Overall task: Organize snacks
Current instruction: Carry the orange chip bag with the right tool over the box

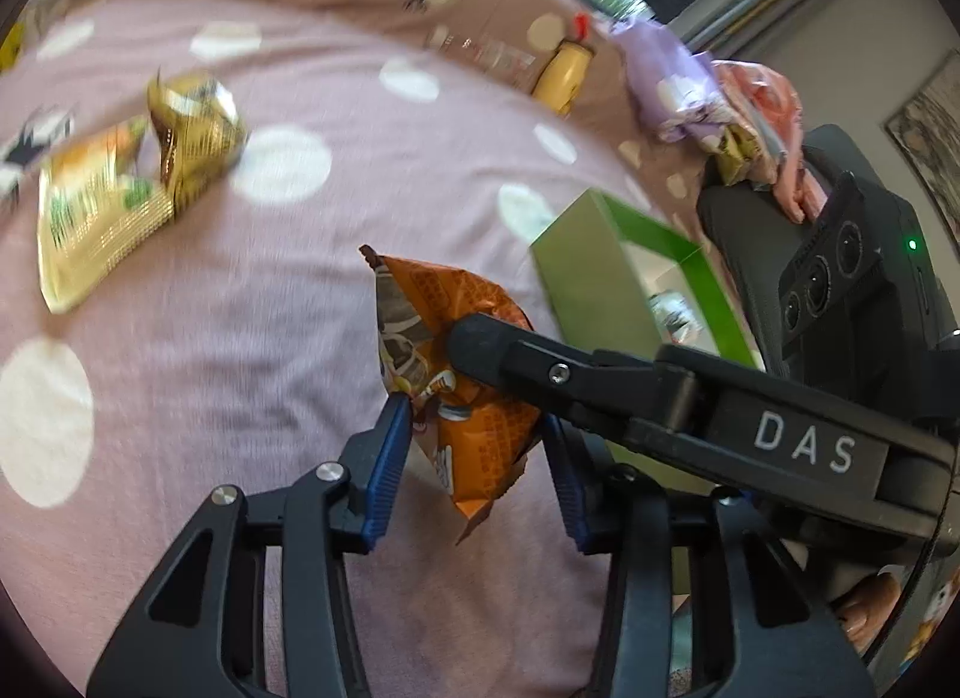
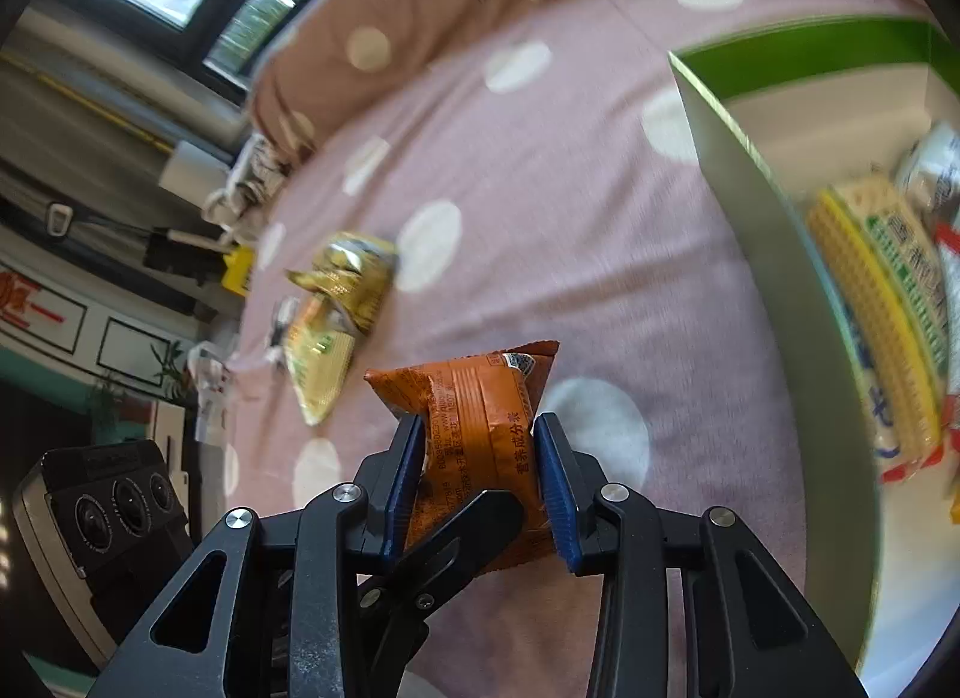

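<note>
Presently, note the orange snack packet (image 2: 480,428) raised above the pink dotted bedspread (image 2: 540,254), just left of the green box (image 2: 768,254) in the right wrist view. Observe the right gripper (image 2: 478,421) closed narrow, both blue pads (image 2: 555,488) pressing the packet's sides. Note one black finger of the left gripper (image 1: 477,416) crossing in front of the packet's lower part.

In the left wrist view, find the same packet between the left gripper's blue pads, standing on edge with one sealed end pointing up. Confirm the near pad (image 1: 387,464) touching the wrapper. Treat the far pad as partly hidden behind the right gripper's finger; cannot tell whether pressed on the wrapper or just beside it.

Locate two loose snacks well apart from the packet on the bedspread: a crumpled gold wrapper (image 1: 192,134) overlapping a yellow-green packet (image 1: 90,212). Note further packets (image 2: 882,302) lying inside the box.
</note>
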### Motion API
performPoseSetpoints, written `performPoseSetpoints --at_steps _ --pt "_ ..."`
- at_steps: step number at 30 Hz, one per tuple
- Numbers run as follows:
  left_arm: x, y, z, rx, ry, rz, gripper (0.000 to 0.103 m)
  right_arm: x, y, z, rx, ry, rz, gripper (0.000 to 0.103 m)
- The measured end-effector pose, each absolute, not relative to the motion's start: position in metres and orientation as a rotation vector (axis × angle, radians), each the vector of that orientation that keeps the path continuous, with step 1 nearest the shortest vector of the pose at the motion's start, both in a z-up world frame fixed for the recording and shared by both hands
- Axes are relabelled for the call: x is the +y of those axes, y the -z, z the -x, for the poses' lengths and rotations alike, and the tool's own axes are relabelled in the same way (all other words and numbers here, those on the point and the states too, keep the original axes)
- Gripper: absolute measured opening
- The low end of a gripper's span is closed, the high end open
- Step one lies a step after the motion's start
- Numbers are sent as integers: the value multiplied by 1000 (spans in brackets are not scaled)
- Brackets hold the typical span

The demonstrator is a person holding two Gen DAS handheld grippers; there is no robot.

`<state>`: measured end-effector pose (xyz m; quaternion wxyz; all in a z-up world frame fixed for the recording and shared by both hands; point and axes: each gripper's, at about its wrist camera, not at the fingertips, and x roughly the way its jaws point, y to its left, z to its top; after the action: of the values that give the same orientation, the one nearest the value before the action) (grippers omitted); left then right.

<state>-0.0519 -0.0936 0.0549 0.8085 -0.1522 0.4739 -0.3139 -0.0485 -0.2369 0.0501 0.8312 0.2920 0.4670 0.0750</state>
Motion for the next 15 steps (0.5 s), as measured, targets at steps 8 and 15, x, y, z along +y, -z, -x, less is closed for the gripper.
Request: performPoseSetpoints --at_steps 8,15 --pt "-112 -94 66 834 723 242 42 -258 -90 74 791 -164 -617 41" --pt "-151 -110 67 785 790 158 41 -295 -105 96 689 -97 -680 41"
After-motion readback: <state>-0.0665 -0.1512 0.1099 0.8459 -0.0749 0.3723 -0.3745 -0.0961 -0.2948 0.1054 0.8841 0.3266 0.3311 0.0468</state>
